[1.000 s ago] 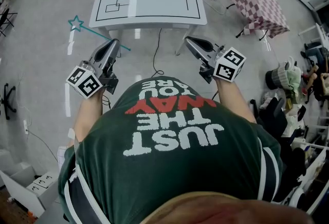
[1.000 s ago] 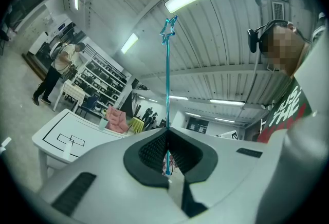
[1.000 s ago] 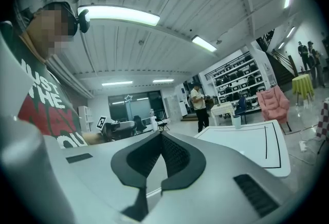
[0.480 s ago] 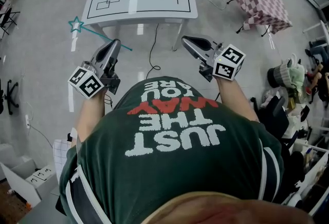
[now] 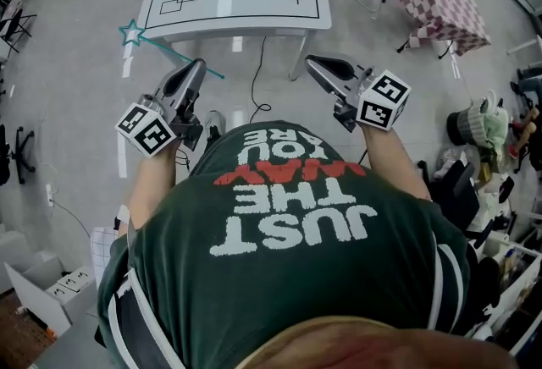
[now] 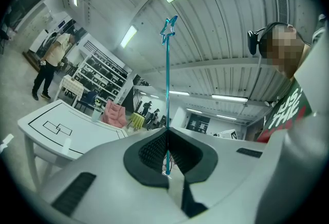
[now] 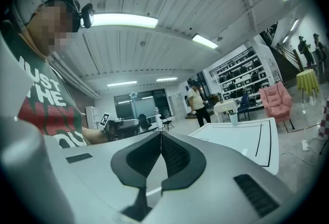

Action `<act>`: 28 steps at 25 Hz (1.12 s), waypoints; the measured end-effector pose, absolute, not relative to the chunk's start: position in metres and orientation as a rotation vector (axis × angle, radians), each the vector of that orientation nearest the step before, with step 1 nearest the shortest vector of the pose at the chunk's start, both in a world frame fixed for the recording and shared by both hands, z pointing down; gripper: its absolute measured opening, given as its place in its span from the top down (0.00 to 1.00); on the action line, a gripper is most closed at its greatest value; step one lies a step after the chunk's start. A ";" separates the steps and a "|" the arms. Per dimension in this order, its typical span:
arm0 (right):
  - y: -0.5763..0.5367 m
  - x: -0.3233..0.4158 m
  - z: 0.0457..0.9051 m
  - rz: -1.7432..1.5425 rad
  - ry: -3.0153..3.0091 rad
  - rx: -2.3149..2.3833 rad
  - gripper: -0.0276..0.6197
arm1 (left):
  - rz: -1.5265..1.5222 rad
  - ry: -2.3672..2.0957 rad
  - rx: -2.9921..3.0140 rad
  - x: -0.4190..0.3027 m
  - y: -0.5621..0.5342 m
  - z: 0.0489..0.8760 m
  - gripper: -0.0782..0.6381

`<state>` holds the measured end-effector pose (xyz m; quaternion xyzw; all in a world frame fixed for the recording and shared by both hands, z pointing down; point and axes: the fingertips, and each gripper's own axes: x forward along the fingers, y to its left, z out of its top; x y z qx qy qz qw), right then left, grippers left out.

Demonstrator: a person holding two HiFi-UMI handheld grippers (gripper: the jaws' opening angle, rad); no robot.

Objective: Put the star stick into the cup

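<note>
The star stick (image 6: 167,89) looks very light: a thin teal rod with a small open star (image 6: 168,28) at one end. I judge it stiff enough to hold its own line, yet slender enough to swing or twist between the pads if the grip is loose, and smooth enough to slide lengthwise. The sound place to hold it is low on the plain shaft, well away from the star, so that the short bare end can lead into the cup.

That is about how it sits. The left gripper (image 6: 167,135) has its jaws pressed fully together on the shaft, which is pinched between the ribbed pads. In the left gripper view the rod rises from the pads toward twelve o'clock, with the star far above them and only a short stub showing below. In the head view the stick (image 5: 169,50) crosses the left gripper (image 5: 197,68), the star out at ten o'clock and the stub at four o'clock.

The right gripper (image 7: 161,138) has its jaws closed together with nothing between them.

The cup (image 7: 234,117) stands on the white bench (image 5: 237,21), at its far edge, toward twelve o'clock from both grippers and well apart from the stick. The stick is in the air, short of the bench.
</note>
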<state>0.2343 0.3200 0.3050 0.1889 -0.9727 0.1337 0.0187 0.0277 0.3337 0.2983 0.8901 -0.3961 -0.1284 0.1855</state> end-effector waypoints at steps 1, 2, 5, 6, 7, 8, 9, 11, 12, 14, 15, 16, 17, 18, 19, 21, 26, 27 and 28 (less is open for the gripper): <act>0.319 0.234 0.305 0.407 -3.017 0.590 0.91 | -0.364 -1.111 2.514 0.027 0.332 0.299 0.88; 0.318 0.232 0.305 0.400 -3.016 0.594 0.91 | -0.367 -1.105 2.519 0.026 0.330 0.299 0.88; 0.302 0.223 0.306 0.389 -3.009 0.615 0.91 | -0.380 -1.076 2.527 0.018 0.310 0.304 0.88; 0.290 0.217 0.308 0.389 -3.004 0.626 0.91 | -0.383 -1.061 2.529 0.012 0.297 0.307 0.88; 0.275 0.208 0.311 0.390 -2.998 0.638 0.91 | -0.386 -1.043 2.531 0.003 0.280 0.311 0.88; 0.258 0.199 0.313 0.389 -2.992 0.654 0.91 | -0.387 -1.024 2.535 -0.006 0.261 0.314 0.88; 0.241 0.188 0.314 0.386 -2.988 0.671 0.91 | -0.389 -1.006 2.541 -0.016 0.242 0.317 0.88; 0.210 0.166 0.311 0.381 -2.989 0.704 0.91 | -0.396 -0.975 2.551 -0.036 0.206 0.318 0.88; 0.196 0.154 0.309 0.380 -2.991 0.716 0.91 | -0.398 -0.962 2.555 -0.047 0.189 0.318 0.88; 0.168 0.130 0.304 0.375 -2.988 0.733 0.91 | -0.401 -0.935 2.564 -0.067 0.157 0.314 0.88; 0.153 0.119 0.300 0.367 -2.984 0.742 0.91 | -0.402 -0.922 2.573 -0.078 0.140 0.312 0.88; 0.137 0.108 0.295 0.358 -2.981 0.753 0.91 | -0.402 -0.911 2.583 -0.089 0.123 0.309 0.88; 0.121 0.096 0.290 0.350 -2.981 0.765 0.91 | -0.404 -0.901 2.592 -0.102 0.106 0.306 0.88; 0.104 0.085 0.286 0.345 -2.984 0.776 0.91 | -0.408 -0.891 2.601 -0.114 0.089 0.304 0.88; 0.088 0.074 0.282 0.343 -2.987 0.787 0.91 | -0.410 -0.884 2.604 -0.127 0.073 0.303 0.88; 0.059 0.054 0.276 0.346 -2.987 0.811 0.91 | -0.401 -0.880 2.595 -0.149 0.043 0.301 0.88; -0.011 0.017 0.266 0.334 -2.973 0.877 0.91 | -0.388 -0.820 2.601 -0.184 -0.032 0.300 0.88; -0.022 0.012 0.267 0.338 -2.969 0.891 0.91 | -0.385 -0.805 2.602 -0.189 -0.044 0.301 0.88; -0.031 0.008 0.268 0.344 -2.963 0.906 0.91 | -0.379 -0.795 2.599 -0.194 -0.055 0.303 0.88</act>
